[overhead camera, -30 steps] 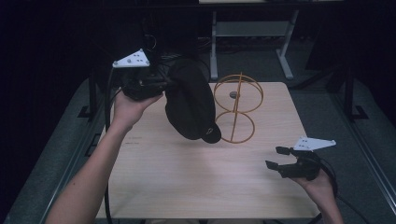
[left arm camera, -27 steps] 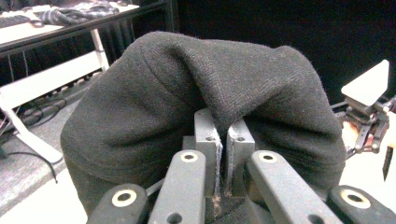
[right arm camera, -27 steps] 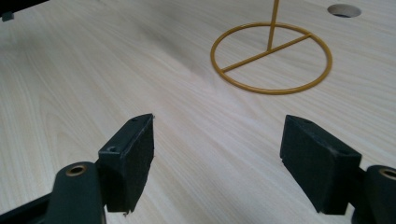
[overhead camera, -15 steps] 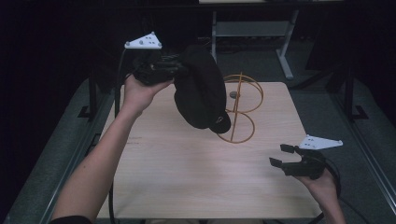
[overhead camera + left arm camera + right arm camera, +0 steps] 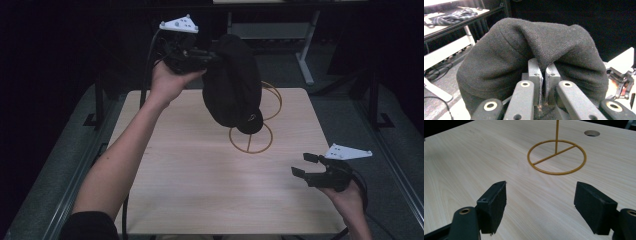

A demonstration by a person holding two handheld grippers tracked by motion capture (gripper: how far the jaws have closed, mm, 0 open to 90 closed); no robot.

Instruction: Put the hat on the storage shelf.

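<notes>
My left gripper [image 5: 202, 56], at the upper middle of the high view, pinches the black hat [image 5: 232, 82] by its fabric; my right gripper [image 5: 305, 165], lower right, gapes with nothing between its 2 jaws. I'd center the hat over the yellow wire stand [image 5: 251, 138] before lowering. It hangs lengthwise, pointing down.

High view: overhead, facing forward over the table [image 5: 200, 190].
Right gripper view: low, close above the tabletop.
Shared: the wire stand [image 5: 251, 138] [image 5: 557, 157].
</notes>
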